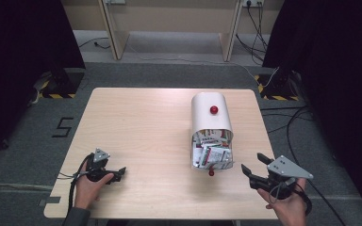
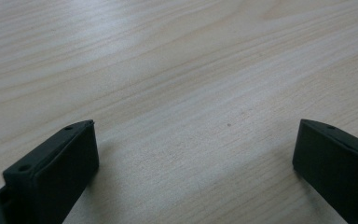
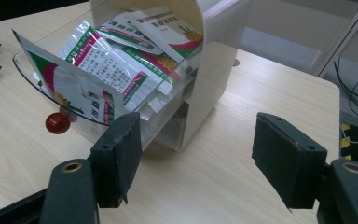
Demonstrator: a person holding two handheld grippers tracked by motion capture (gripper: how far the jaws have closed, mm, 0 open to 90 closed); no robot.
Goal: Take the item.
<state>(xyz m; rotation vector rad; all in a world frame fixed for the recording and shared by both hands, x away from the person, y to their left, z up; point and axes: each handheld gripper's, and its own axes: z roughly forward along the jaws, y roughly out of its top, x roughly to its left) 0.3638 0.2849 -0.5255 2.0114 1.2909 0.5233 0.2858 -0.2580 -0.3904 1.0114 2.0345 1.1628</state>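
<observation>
On the right half of the light wood table (image 1: 136,122) stands a white curved-top dispenser box (image 1: 210,113), its open mouth facing the near edge. A red knob (image 1: 214,109) sits on its top; a second red knob (image 1: 211,173) shows at the near lip of the clear front flap (image 1: 213,165), which is swung down and out. Sachets (image 1: 212,150) printed in white, red and green fill the box and spill onto the flap. In the right gripper view the sachets (image 3: 121,60) lie stacked at mixed angles on the clear flap (image 3: 28,74), one leaning upright at its outer edge, with the red knob (image 3: 57,122) hanging at the flap's rim.

Right gripper (image 1: 257,167): held in the person's right hand (image 1: 287,202) at the near right corner of the table, just right of the flap, not touching it. Jaws spread wide apart, nothing between them; its own view (image 3: 196,158) shows bare table in the gap and the box (image 3: 205,70) just beyond the left jaw.

Left gripper (image 1: 120,173): in the left hand (image 1: 89,188) at the near left of the table, well apart from the box. Its own view (image 2: 193,163) shows both jaws wide apart, low over bare wood, holding nothing.
</observation>
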